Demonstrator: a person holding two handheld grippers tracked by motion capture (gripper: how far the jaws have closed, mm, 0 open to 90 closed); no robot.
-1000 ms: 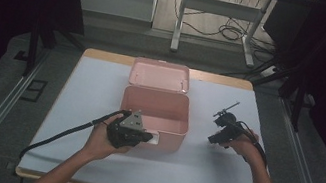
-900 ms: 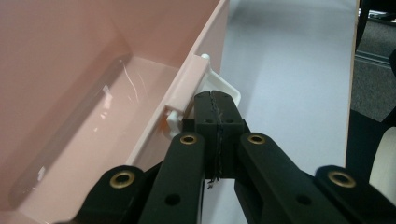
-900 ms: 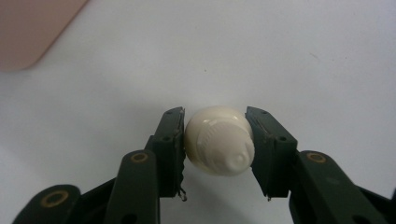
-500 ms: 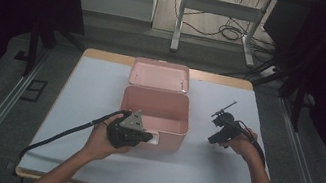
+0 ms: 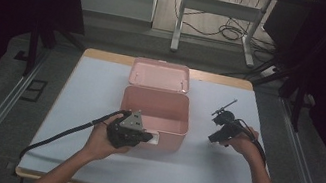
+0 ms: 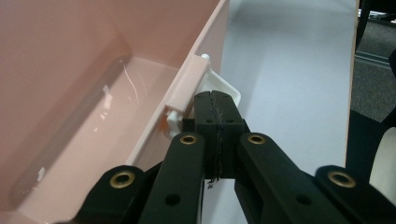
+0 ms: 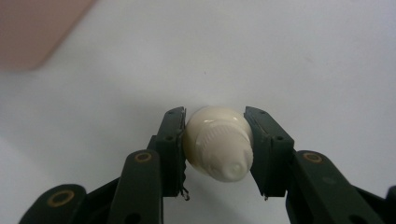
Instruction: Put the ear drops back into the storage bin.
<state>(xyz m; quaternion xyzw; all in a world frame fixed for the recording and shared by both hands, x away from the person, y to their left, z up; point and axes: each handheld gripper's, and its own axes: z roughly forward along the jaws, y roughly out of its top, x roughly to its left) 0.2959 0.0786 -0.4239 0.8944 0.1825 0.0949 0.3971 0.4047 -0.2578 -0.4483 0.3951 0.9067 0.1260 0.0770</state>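
Observation:
An open pink box (image 5: 156,108) stands mid-table with its lid (image 5: 159,75) laid back behind it. My left gripper (image 5: 147,137) is at the box's front wall. In the left gripper view the left gripper (image 6: 213,100) is shut, pads together, with its tips against the white latch (image 6: 224,86) on the front rim (image 6: 159,126). To the right of the box, my right gripper (image 5: 219,132) is held low over the table. Its jaws have just been closing, and in the right gripper view the right gripper (image 7: 215,149) has both pads pressed on a small white capped bottle (image 7: 218,142).
The box interior (image 6: 93,121) holds nothing I can see. The white tabletop (image 5: 95,90) spreads on both sides of the box and in front of it. Each gripper trails a black cable (image 5: 62,132) toward the near edge. A desk frame and cables (image 5: 223,28) stand beyond the table.

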